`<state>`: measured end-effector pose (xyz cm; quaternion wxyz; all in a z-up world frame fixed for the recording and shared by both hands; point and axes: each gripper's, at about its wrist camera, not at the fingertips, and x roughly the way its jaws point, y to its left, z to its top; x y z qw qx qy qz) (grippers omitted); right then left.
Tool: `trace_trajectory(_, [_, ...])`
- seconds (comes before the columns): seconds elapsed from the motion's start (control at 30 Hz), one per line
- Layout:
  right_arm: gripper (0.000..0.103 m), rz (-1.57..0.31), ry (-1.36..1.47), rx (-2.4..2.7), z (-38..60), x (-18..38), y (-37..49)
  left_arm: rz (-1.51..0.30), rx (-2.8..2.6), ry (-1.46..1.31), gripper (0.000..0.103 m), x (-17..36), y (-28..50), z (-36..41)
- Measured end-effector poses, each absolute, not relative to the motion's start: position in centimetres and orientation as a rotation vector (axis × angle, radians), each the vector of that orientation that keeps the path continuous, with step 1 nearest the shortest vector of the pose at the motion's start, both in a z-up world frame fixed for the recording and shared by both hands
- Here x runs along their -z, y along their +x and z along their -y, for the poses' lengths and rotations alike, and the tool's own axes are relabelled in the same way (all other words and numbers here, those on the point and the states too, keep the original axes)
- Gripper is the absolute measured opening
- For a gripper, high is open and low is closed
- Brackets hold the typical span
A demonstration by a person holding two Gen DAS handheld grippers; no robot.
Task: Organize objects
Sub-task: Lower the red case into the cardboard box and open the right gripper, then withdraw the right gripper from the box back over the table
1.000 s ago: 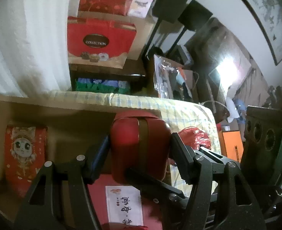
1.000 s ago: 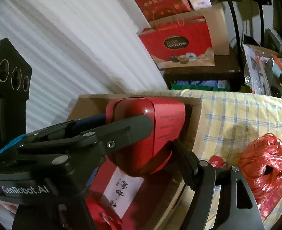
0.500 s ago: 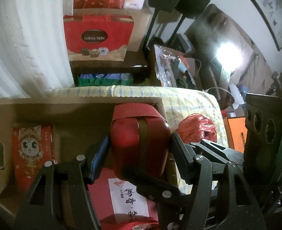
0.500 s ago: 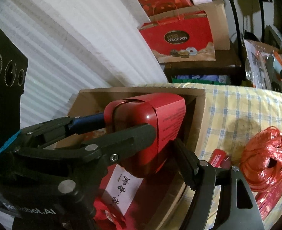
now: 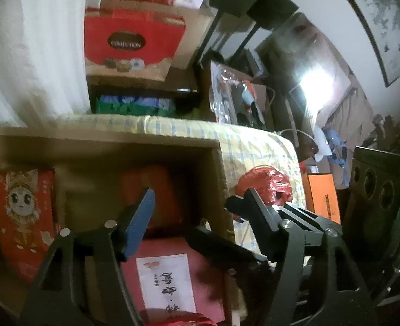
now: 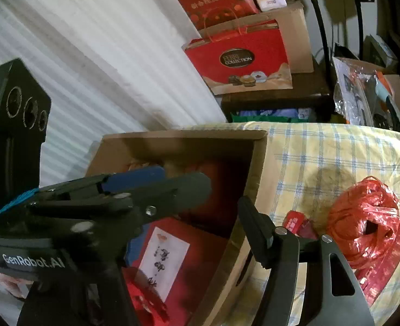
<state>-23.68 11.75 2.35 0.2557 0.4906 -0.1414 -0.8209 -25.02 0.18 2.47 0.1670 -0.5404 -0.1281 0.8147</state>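
Two grippers hang over one box, which sits on a checked sheet.

The left gripper is spread. Its jaws have just been opening further, and nothing is between them. The right gripper has just been closing a little, yet it pinches nothing. Only one of its fingers shows in its own view, because the other is hidden behind the left gripper crossing in front. That finger stands free, so the jaws read as apart.

Three red things are clear inside the box:
- One tin lies deep in the far right corner, free of both grippers. It is blurred and in shadow, so its lid and band cannot be made out.
- One flat case with a white label lies nearer, and the fingers cut across it.
- One pack with a cartoon face leans on the left wall.

A fourth red scrap at the bottom edge is cut off and cannot be identified.

On the sheet, outside the box, lie one ball of red string and one small red packet just beside it. The packet is partly hidden by the right finger.

Behind stands one red gift bag.
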Motion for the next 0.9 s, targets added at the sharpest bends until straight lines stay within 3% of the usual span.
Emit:
trace_trajectory(0.37, [0.073,0.302,1.309,2.332,-14.6,-3.6,-21.3,0.416,-2.357,-1.455,0.088,-3.6,-22.9,1.0])
trace_trajectory(0.67, [0.082,0.213,1.341,2.439,-17.3,-4.2,-19.3,0.309,-2.401,-1.426,0.089,-4.4,-20.6,-0.5])
trace_trajectory(0.9, [0.086,0.201,1.372,2.495,-19.5,-4.8,-17.9,0.244,-2.446,-1.394,0.098,-5.0,-18.8,-1.5])
